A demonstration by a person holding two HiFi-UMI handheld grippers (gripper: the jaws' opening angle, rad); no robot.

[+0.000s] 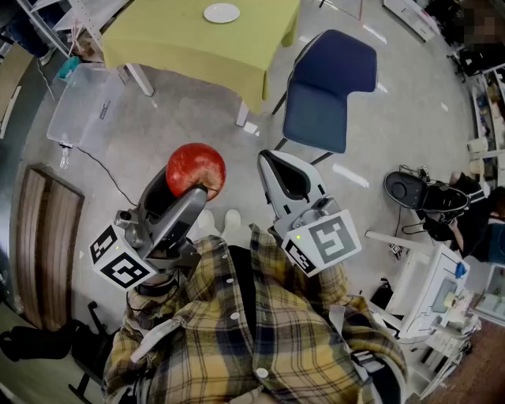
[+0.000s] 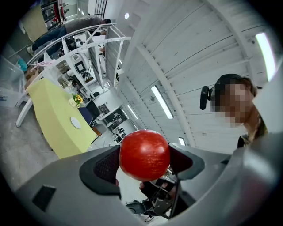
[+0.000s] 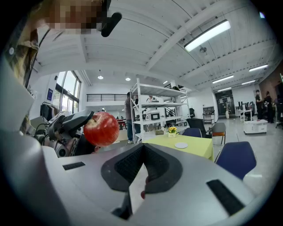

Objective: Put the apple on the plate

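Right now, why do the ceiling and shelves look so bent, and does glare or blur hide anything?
Left gripper view: the wide lens curves the ceiling beams, the light strip is blown white, the corners go black, yet the apple is sharp. Right gripper view: the shelves bow and the ceiling lamp glares. Head view: even light, though the table bends at its edges.

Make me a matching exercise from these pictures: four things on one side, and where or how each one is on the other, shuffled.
Things:
1 apple
2 plate
3 chair
4 right gripper

States:
A jaws together, nothing between them
B on the yellow-green table
C clamped in the left gripper
D blue, standing by the table

Pairs: 1-C, 2-B, 3-D, 4-A
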